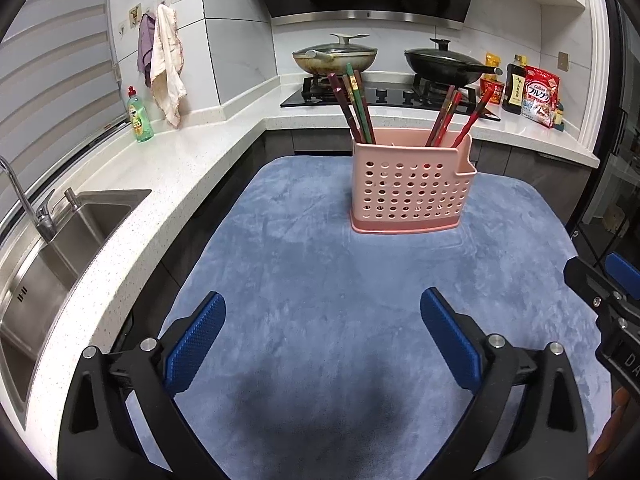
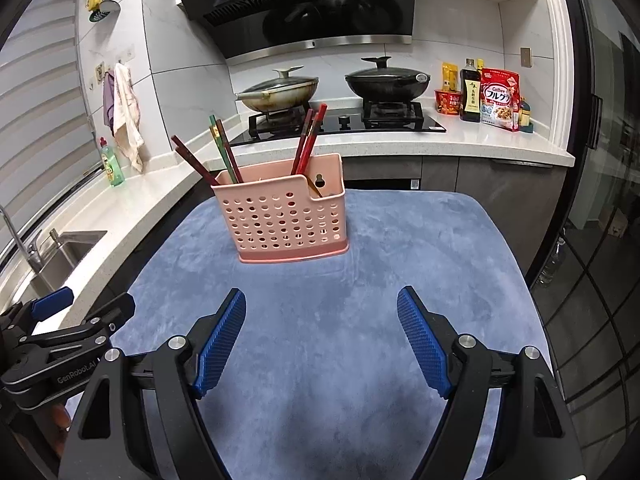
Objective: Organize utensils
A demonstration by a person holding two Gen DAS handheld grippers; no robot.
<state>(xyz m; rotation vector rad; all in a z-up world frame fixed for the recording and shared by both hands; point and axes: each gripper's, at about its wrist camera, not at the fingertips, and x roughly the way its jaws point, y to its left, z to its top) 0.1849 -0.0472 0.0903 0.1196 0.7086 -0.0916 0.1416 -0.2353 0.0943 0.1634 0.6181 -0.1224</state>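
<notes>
Standing upright on the blue cloth (image 1: 320, 280), the pink perforated holder (image 1: 412, 184) keeps the chopsticks (image 1: 356, 108) in two leaning bunches — one at each end, so the sorting looks finished. Both the left claw (image 1: 322, 344) and the right claw (image 2: 322, 344) hang wide open, gripping nothing, well apart from the holder. Nothing stands between — the pans (image 2: 280, 92) sit behind on the bench (image 2: 480, 148).

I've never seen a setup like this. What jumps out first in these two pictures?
The pink perforated holder stands upright in the middle of the blue cloth, with red and green chopsticks leaning out of its top in two bunches. In the foreground of each view, the left gripper and right gripper hover low over the cloth, blue-padded jaws spread wide and empty. Behind, two lidded pans sit on the stove.
</notes>
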